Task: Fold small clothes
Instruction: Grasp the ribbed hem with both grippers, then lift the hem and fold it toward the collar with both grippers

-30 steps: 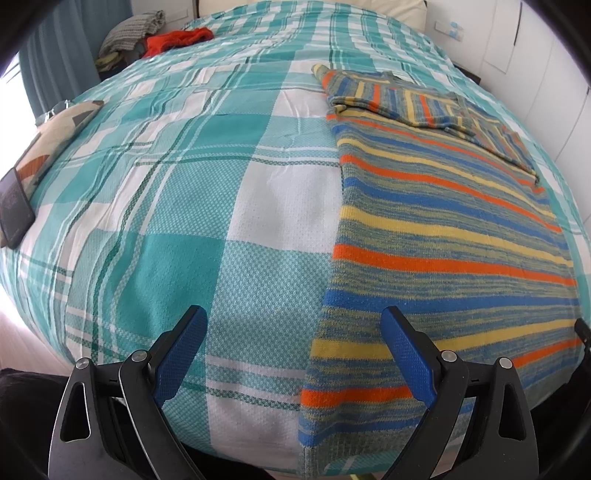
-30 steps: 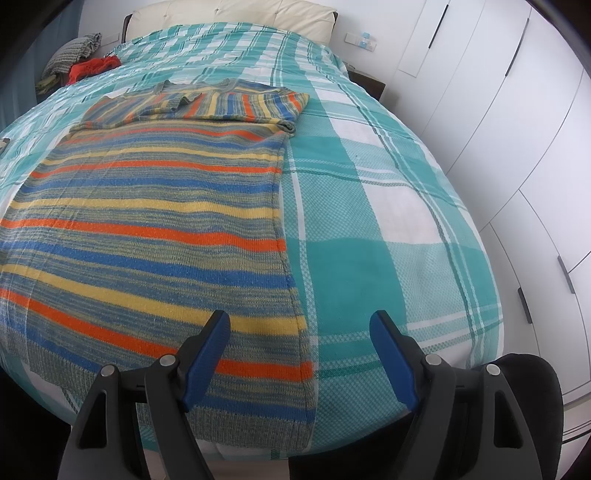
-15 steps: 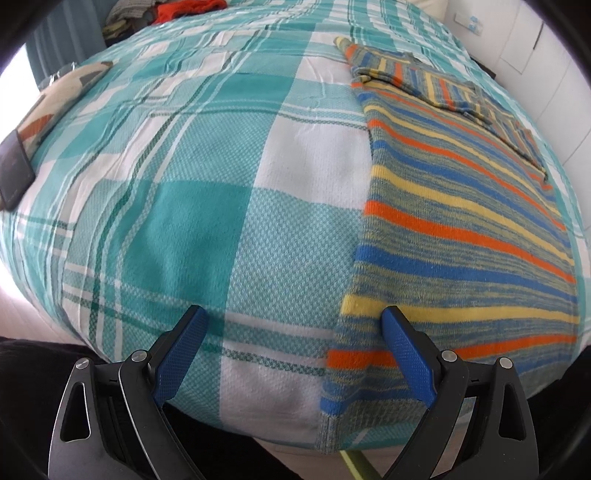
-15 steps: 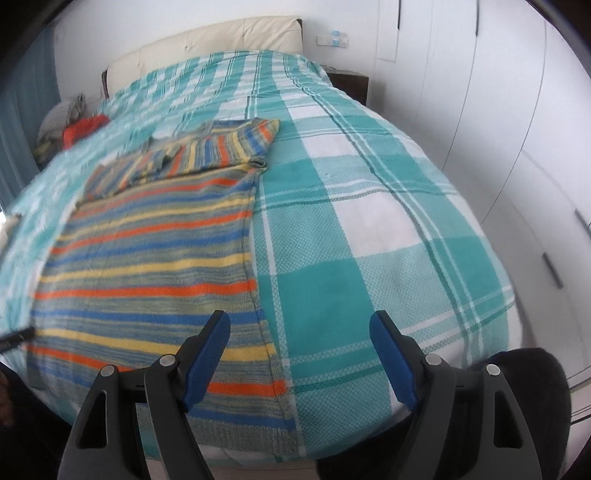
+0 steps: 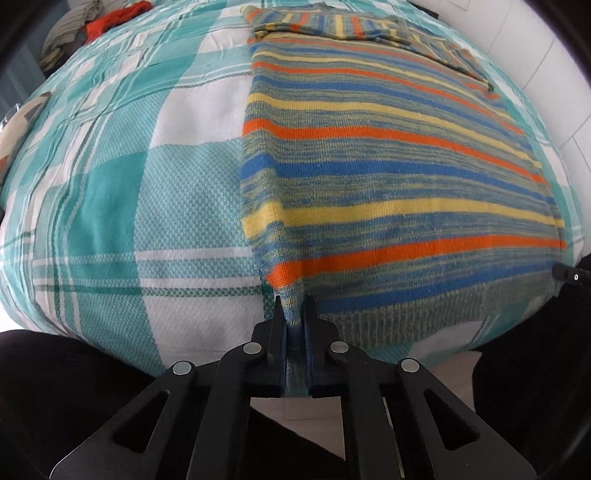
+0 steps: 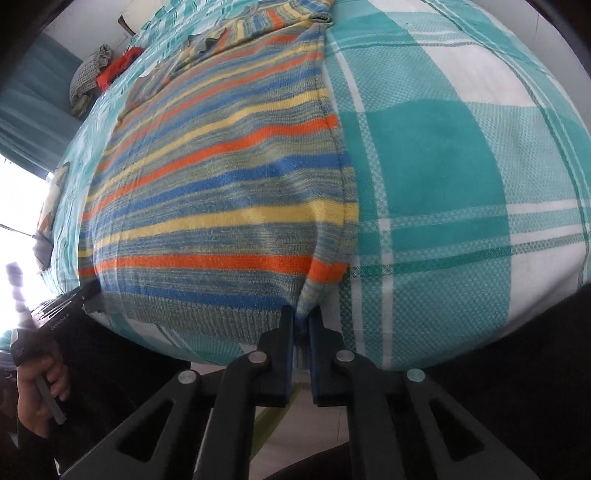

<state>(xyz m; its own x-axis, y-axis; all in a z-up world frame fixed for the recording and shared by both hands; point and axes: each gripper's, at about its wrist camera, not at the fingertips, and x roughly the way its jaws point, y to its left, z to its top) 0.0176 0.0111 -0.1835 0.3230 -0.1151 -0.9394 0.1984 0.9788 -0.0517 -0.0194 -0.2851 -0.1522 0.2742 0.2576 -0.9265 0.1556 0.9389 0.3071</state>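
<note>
A striped knit sweater (image 5: 388,158) in blue, orange, yellow and grey lies flat on the bed, its sleeves folded across the far end. My left gripper (image 5: 294,306) is shut on the sweater's near left hem corner, and the knit bunches between the jaws. In the right wrist view the same sweater (image 6: 221,192) fills the left half. My right gripper (image 6: 302,314) is shut on its near right hem corner at the bed's front edge.
The bed carries a teal and white plaid cover (image 5: 110,192), seen also in the right wrist view (image 6: 461,166). A pile of red and grey clothes (image 5: 99,22) lies at the far left corner. White wardrobe doors (image 5: 546,66) stand to the right. A patterned pillow (image 5: 18,125) lies at the left edge.
Both grippers were open above the bed. They have dropped to the front hem and shut, the left on the left corner, the right on the right corner.
</note>
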